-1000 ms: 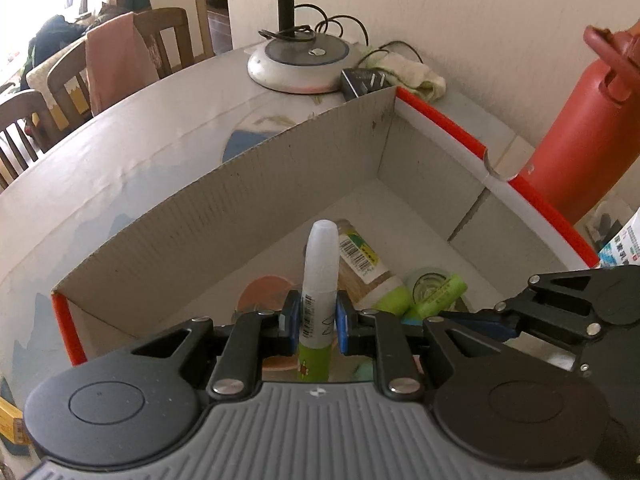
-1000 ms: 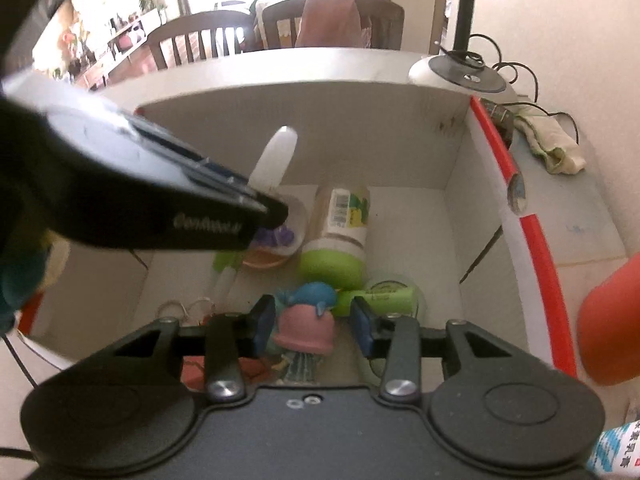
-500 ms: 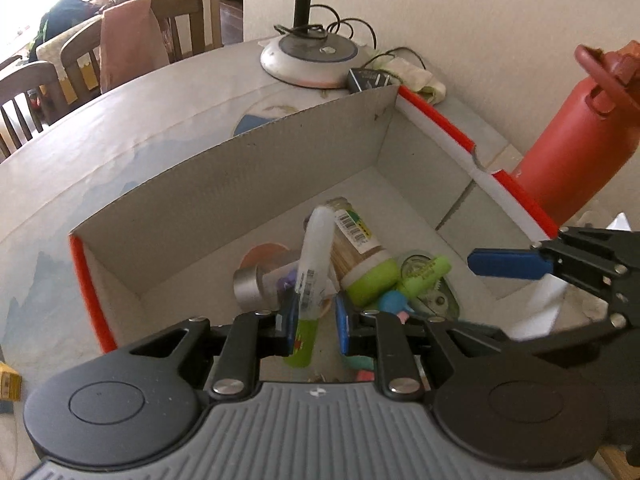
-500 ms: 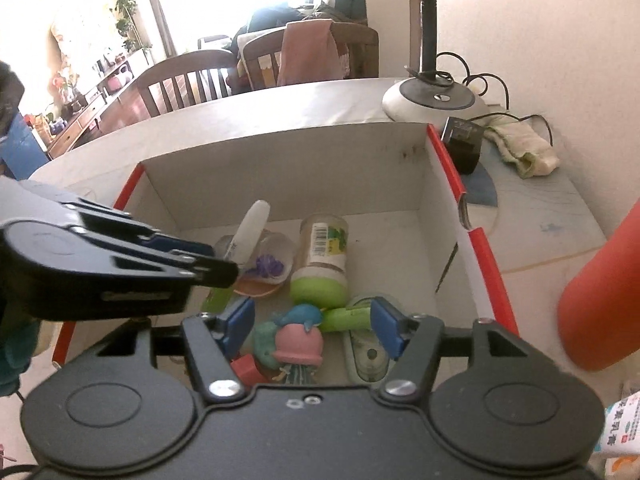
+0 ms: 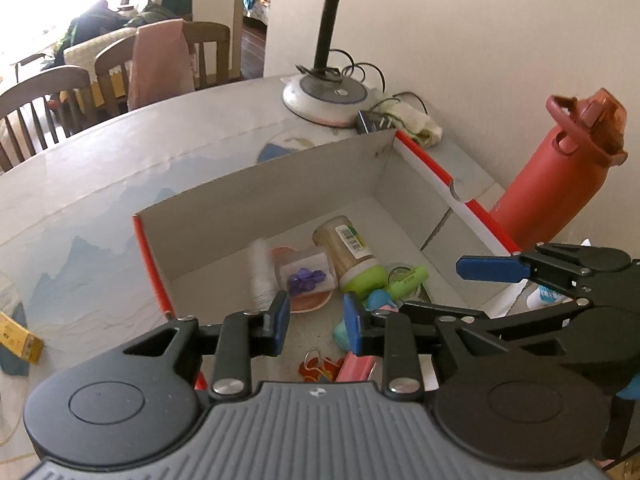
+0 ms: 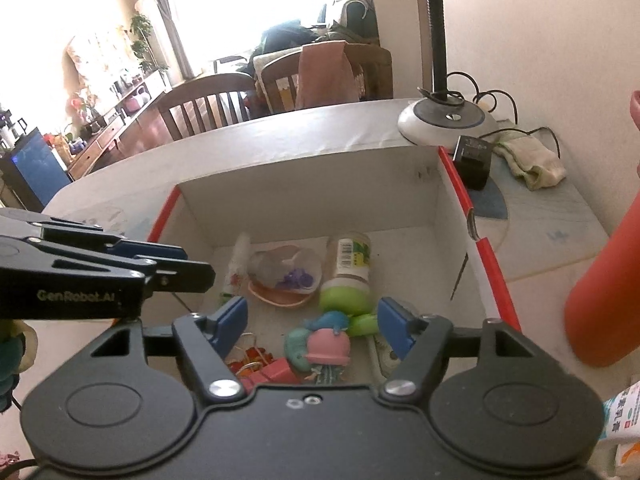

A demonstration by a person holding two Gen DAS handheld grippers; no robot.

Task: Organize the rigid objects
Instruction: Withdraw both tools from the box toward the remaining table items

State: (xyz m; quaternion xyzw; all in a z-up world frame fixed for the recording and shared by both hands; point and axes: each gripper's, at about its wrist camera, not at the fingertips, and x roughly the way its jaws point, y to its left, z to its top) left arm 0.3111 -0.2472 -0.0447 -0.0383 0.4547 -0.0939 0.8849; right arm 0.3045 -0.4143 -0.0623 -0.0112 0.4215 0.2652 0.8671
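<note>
Pale table [image 5: 120, 168], wooden chairs [image 5: 40, 100] behind

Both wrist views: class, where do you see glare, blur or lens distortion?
Left wrist view: the white tube in the box is smeared by motion blur; the table edge bows from the fisheye lens. Right wrist view: the window is blown out to white; the figurine stays sharp.

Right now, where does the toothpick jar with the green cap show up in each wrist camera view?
Left wrist view: the toothpick jar lies on its side in the cardboard box, centre-right, cap toward the camera.
Right wrist view: the jar lies mid-frame, just above the pink and blue toy.
Shared landmark: the lamp base beyond the box's far corner.
</note>
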